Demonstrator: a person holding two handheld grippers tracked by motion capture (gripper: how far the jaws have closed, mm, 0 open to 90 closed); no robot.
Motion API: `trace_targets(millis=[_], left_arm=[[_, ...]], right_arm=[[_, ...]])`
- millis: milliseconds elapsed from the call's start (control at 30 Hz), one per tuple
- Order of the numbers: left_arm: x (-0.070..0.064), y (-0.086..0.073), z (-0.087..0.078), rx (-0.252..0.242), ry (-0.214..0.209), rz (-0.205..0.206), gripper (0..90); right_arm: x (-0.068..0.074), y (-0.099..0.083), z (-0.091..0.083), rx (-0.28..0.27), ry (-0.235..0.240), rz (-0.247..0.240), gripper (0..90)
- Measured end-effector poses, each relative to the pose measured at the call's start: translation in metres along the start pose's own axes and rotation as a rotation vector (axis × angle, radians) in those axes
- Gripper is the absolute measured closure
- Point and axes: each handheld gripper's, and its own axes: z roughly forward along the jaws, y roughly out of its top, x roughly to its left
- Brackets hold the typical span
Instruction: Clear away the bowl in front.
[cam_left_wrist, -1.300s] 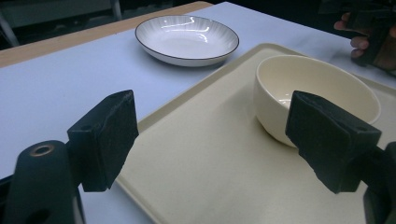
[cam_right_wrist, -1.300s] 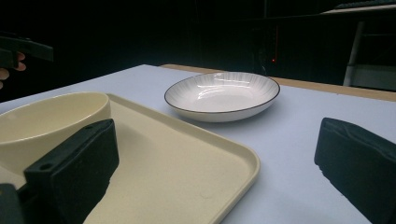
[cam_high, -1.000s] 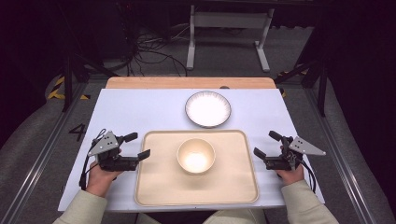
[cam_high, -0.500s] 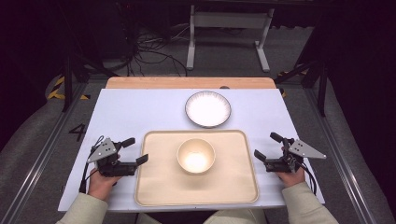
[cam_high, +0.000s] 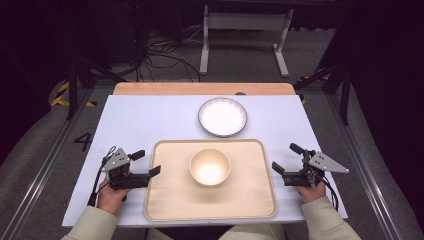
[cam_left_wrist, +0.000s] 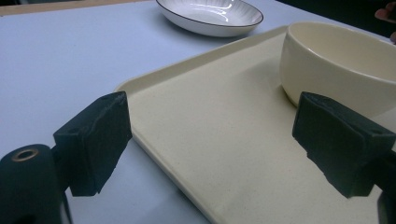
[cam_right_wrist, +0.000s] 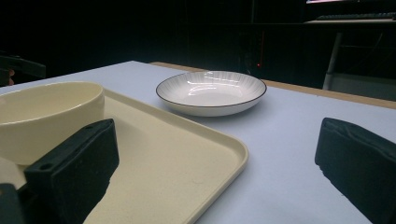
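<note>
We work at a pale blue table (cam_high: 150, 120) in a dark room. Our left gripper (cam_high: 145, 165) and right gripper (cam_high: 285, 159) flank the tray (cam_high: 170, 200), jaws spread and empty. The bowl (cam_high: 210, 167) sits on it. The gripper views show the ribbed plate (cam_right_wrist: 211, 92) behind

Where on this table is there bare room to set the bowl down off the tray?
Bare tabletop lies left and right of the plate, beyond the tray. The tray has open floor on all sides of the bowl. It is tighter at the tray's side edges, where the left claw and right claw hover open.
</note>
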Motion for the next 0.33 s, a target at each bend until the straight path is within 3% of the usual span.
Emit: trace_targets(millis=[333], left_arm=[[-0.0002,0.0000,-0.0003,-0.020,-0.022,0.009,10.9]], right_arm=[[0.0002,-0.0008,0.0012,0.008,0.003,0.007,0.0]])
